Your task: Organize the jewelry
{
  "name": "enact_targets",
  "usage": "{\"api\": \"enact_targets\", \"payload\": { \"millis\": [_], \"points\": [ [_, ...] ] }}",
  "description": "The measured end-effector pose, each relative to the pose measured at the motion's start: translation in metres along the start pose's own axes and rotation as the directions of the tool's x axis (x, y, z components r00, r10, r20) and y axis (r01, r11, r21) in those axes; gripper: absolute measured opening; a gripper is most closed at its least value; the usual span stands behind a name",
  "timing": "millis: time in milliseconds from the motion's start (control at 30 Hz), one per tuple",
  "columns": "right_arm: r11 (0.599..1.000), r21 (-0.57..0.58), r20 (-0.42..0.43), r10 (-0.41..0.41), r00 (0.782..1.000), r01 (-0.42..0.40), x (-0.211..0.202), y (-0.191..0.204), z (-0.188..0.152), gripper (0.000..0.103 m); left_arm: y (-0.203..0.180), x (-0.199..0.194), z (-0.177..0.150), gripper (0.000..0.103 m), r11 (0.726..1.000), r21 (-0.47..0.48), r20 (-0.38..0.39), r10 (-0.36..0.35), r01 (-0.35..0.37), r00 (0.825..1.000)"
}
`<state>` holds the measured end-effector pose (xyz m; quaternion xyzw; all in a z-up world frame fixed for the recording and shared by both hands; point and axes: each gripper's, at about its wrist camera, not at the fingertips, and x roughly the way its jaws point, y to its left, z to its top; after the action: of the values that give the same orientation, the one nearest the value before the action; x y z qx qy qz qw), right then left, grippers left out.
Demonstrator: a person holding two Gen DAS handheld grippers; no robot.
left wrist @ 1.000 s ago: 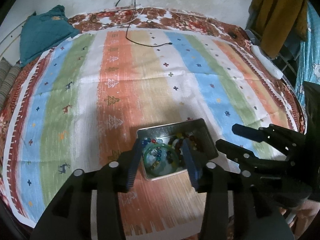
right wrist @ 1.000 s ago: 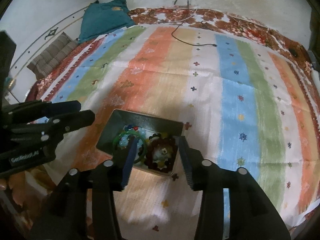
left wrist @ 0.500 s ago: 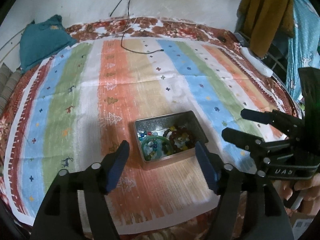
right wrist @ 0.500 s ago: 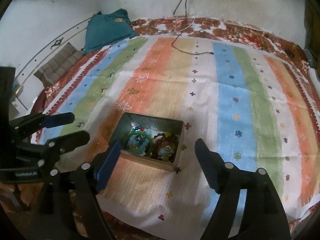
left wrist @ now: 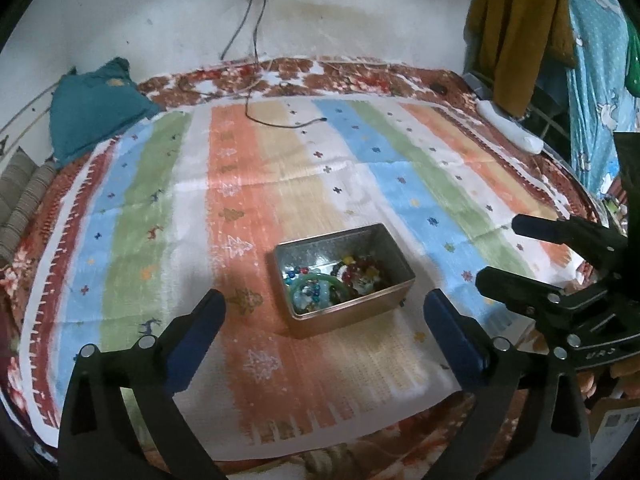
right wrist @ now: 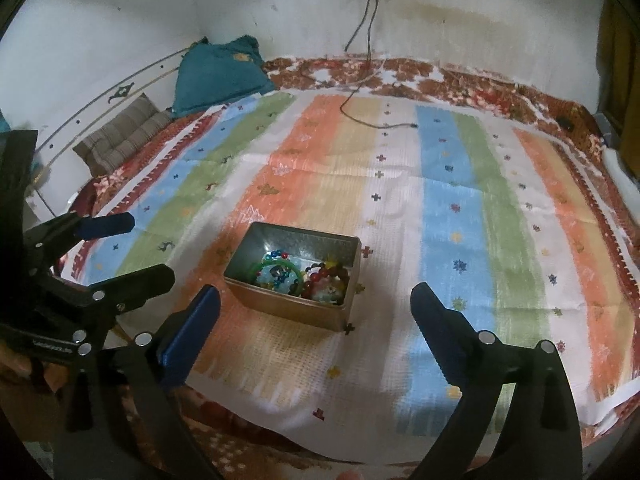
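The jewelry (left wrist: 340,280) lies piled in an open metal tin (left wrist: 394,254) that sits on a striped cloth (left wrist: 248,184) spread over a bed, on the orange and tan stripes near the cloth's front edge. Going left to right in the left wrist view, a teal pillow (left wrist: 94,114) rests at the far left corner beside the white wall, a dark cable (left wrist: 280,122) trails from a wall socket down onto the cloth, and the tin stands just right of centre. Inside the tin, a green bangle (left wrist: 312,286) lies at the left with small blue and red beads around it, and a dark red bead bracelet (left wrist: 362,274) lies at the right, touching the bangle. The left gripper (left wrist: 324,320) hangs above the front of the cloth with its jaws spread wide and nothing between them; the tin shows between the two blue pads, apart from both. Further right, the right gripper (right wrist: 314,308) is also spread wide and empty, held well clear of the tin. At the far right, a mustard garment (left wrist: 516,28) hangs beside a blue patterned curtain (left wrist: 596,80).
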<state>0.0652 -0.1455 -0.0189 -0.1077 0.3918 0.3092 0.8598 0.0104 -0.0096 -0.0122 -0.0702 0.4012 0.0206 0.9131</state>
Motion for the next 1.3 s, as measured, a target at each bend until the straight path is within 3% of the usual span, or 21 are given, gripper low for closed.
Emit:
{"api": "enact_targets", "payload": {
  "millis": [667,1300],
  "points": [
    [1.000,0.013,0.053,0.011,0.999,-0.012,-0.012,-0.003,-0.009,0.097,-0.004,-0.006,-0.006,0.097,0.997,0.025,0.039,0.074,-0.075,0.997],
    [1.000,-0.005,0.091,0.026,0.995,-0.026,-0.021,0.002,-0.013,0.097,-0.009,-0.020,-0.007,0.097,0.997,0.046,0.119,0.060,-0.066,0.991]
  ]
}}
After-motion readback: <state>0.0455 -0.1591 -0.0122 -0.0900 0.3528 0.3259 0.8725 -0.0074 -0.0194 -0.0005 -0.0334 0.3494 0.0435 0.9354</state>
